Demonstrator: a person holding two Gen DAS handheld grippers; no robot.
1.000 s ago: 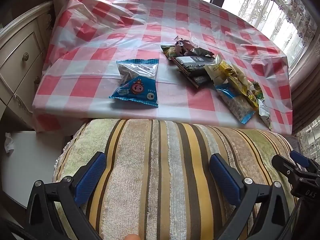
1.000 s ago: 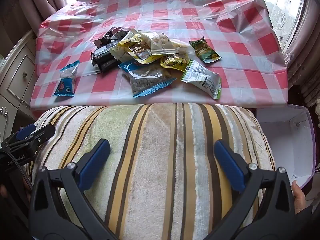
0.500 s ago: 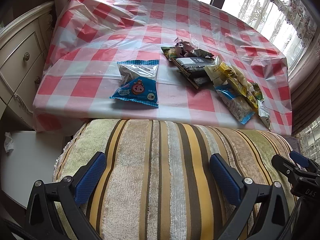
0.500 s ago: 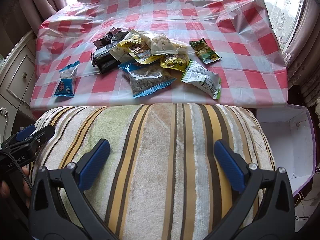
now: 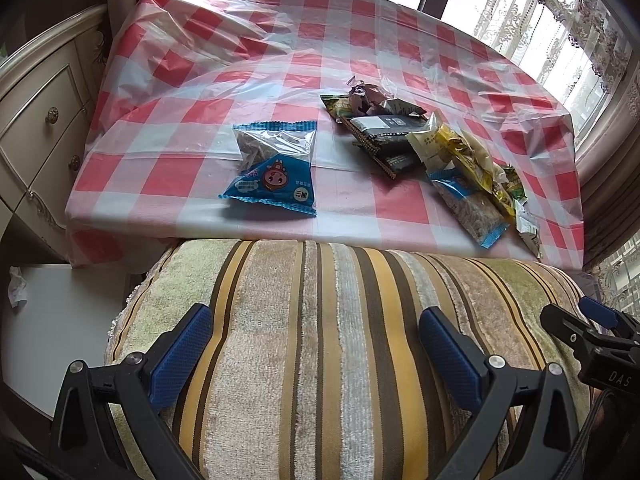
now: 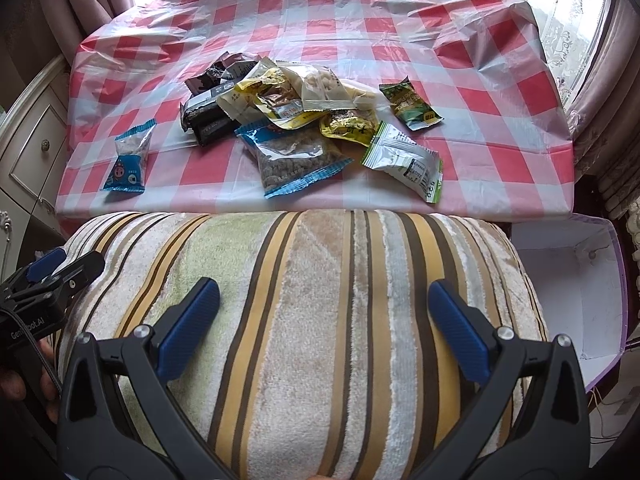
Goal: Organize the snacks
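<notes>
A heap of snack packets point(image 6: 296, 120) lies on the red-and-white checked table point(image 6: 400, 28). A small blue packet point(image 6: 130, 158) lies apart to the left; in the left wrist view this blue packet point(image 5: 272, 168) is near the front edge, with the heap point(image 5: 432, 152) to its right. A green-white packet point(image 6: 408, 160) and a dark green one point(image 6: 412, 106) sit at the heap's right. My left gripper point(image 5: 316, 340) and right gripper point(image 6: 324, 316) both stand open over a striped cushion point(image 6: 304, 300), short of the table, holding nothing.
A white open box point(image 6: 576, 280) stands low at the right of the cushion. A cream drawer cabinet point(image 5: 36, 120) flanks the table's left, with a white surface point(image 5: 52, 312) below it. Curtains and a window lie behind and to the right.
</notes>
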